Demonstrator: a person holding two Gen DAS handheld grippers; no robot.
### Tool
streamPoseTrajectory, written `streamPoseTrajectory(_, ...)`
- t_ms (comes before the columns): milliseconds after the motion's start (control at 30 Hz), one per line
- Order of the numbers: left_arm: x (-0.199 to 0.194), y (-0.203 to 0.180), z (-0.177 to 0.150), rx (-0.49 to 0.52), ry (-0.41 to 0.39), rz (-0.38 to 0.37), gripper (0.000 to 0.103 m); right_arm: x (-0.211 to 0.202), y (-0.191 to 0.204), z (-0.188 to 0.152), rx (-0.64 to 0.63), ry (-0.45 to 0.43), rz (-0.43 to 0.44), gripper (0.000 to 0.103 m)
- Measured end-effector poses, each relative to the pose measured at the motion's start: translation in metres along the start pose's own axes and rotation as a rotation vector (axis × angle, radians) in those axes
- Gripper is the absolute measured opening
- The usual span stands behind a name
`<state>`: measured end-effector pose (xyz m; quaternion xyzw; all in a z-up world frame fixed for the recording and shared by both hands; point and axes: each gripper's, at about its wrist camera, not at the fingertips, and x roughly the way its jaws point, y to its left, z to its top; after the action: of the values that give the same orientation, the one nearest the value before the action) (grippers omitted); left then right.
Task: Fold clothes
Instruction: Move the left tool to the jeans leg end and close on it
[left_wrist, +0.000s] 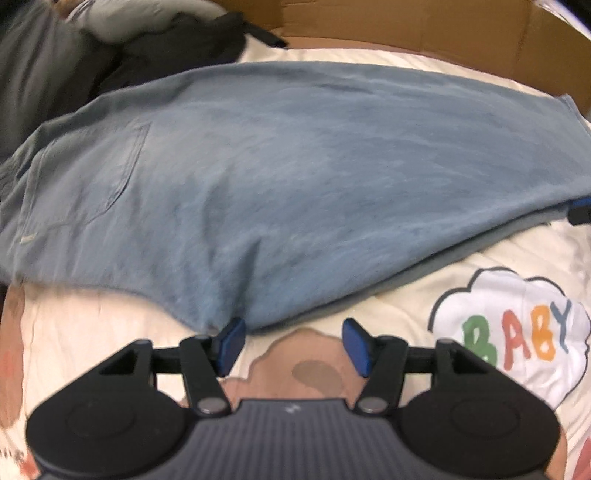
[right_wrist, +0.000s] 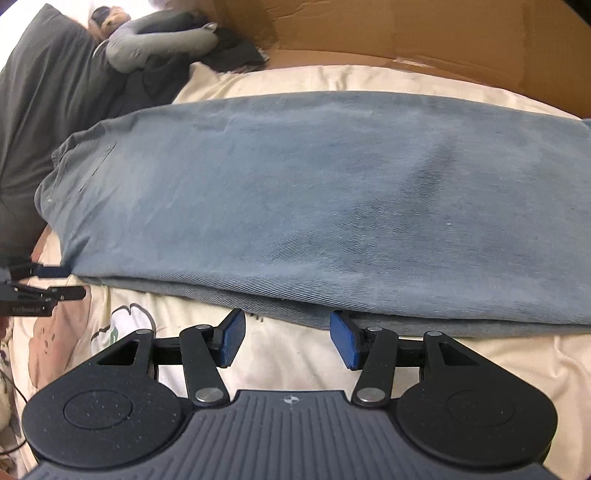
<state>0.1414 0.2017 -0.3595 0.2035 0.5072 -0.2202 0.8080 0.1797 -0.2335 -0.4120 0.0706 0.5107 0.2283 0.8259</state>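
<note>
Here, soft twill-weave blue jeans (right_wrist: 314, 206) lie folded on cream bedding (right_wrist: 295, 354).

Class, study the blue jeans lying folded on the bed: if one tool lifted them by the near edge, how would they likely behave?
The blue jeans would probably droop rather than stay flat: the cloth already sags and creases over the soft bedding. The stacked layers along the near edge may slide apart, since nothing pins them. The thick twill weave suggests they are fairly heavy for a single pinch.

Folded blue trousers (right_wrist: 314, 206) on cream bedding (right_wrist: 295, 354), perhaps denim.
</note>
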Motion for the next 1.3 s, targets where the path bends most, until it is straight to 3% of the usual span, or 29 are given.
streamPoseTrajectory(100, -0.007, 0.007, -0.003, -0.071, 0.000, 0.009, 0.061, -0.006, -0.005, 0.000, 0.023, -0.005, 0.005, 0.058)
streamPoseTrajectory(233, -0.026, 0.021, -0.010, -0.147, -0.059, 0.008, 0.065, -0.015, -0.011, 0.002, 0.048, -0.016, 0.023, 0.058)
streamPoseTrajectory(367, -0.022, 0.049, -0.010, -0.294, -0.074, -0.002, 0.065, -0.027, -0.019, 0.005, 0.089, -0.052, 0.032, 0.058)
streamPoseTrajectory(567, 0.002, 0.095, -0.013, -0.558, -0.107, -0.090, 0.061, -0.033, -0.032, 0.006, 0.129, -0.077, 0.004, 0.058)
streamPoseTrajectory(867, 0.031, 0.122, -0.024, -0.783, -0.086, -0.262, 0.055, -0.040, -0.053, 0.001, 0.189, -0.082, -0.033, 0.058)
streamPoseTrajectory(900, 0.031, 0.125, -0.025, -0.806, -0.080, -0.282, 0.052, -0.042, -0.057, -0.001, 0.202, -0.088, -0.036, 0.058)
streamPoseTrajectory(933, 0.031, 0.128, -0.026, -0.832, -0.073, -0.322, 0.036, -0.044, -0.061, -0.003, 0.221, -0.096, -0.040, 0.058)
streamPoseTrajectory(967, 0.031, 0.131, -0.028, -0.860, -0.069, -0.365, 0.030, -0.047, -0.066, -0.005, 0.241, -0.104, -0.045, 0.058)
streamPoseTrajectory(1167, 0.028, 0.138, -0.039, -0.946, -0.093, -0.445, 0.028, -0.054, -0.094, -0.019, 0.351, -0.122, -0.082, 0.058)
streamPoseTrajectory(1300, 0.022, 0.137, -0.039, -0.872, -0.112, -0.424, 0.024, -0.058, -0.106, -0.027, 0.407, -0.138, -0.077, 0.058)
